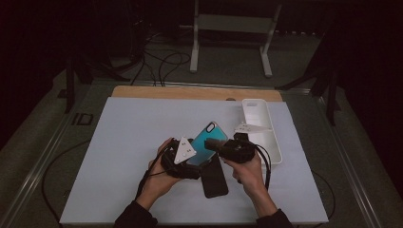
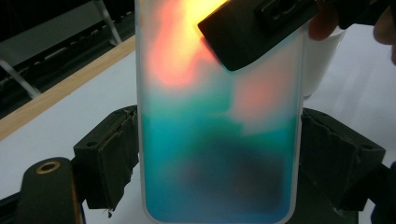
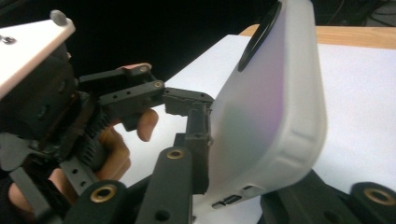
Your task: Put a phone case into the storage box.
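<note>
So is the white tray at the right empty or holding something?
Empty as far as the high view shows: the white tray has bare white compartments, though the right gripper hides its near-left edge.

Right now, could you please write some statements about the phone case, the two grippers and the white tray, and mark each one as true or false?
1. The left gripper clamps the phone case by its two long edges. True.
2. The phone case lies flat on the white board. False: it is held up, tilted.
3. A black phone lies on the board beneath the grippers. True.
4. The white tray sits on the person's left. False: it lies on the right side.
5. The right gripper reaches the case's upper part. True.
</note>
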`<state>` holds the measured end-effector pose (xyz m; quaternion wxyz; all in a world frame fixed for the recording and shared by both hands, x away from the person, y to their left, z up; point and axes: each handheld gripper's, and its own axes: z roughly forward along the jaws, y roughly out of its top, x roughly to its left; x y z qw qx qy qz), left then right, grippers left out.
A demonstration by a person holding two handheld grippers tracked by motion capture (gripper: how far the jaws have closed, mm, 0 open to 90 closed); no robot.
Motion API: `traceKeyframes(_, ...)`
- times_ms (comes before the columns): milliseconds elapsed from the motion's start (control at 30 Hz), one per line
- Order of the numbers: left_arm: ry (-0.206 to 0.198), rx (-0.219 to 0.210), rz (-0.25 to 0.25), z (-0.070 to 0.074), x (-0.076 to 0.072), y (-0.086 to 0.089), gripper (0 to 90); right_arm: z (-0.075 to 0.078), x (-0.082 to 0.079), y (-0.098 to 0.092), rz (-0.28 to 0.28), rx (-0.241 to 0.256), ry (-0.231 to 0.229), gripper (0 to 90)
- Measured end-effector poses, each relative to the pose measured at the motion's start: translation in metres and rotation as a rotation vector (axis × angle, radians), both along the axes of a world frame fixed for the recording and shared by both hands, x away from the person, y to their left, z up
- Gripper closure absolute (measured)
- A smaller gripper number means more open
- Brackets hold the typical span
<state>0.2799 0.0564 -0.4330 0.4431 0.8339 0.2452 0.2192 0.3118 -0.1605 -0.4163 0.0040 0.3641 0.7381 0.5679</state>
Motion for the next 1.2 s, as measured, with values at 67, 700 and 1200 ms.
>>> traceKeyframes(67, -0.006, 0.008, 0.007, 0.0, 0.0, -0.001, 17.3, 0.0, 0.0, 0.001, 0.002, 0.0, 0.006, 81.1)
traceKeyframes(700, 0.111, -0.086, -0.009, -0.003, 0.009, 0.023, 15.3, 0.003, 0.0, 0.0, -0.025, -0.031, -0.014, 86.7)
traceKeyframes(1200, 0.224, -0.171, -0.064, -0.009, 0.011, 0.048, 3.4, 0.009, -0.008, -0.006, 0.043, -0.04, -0.091, 86.6)
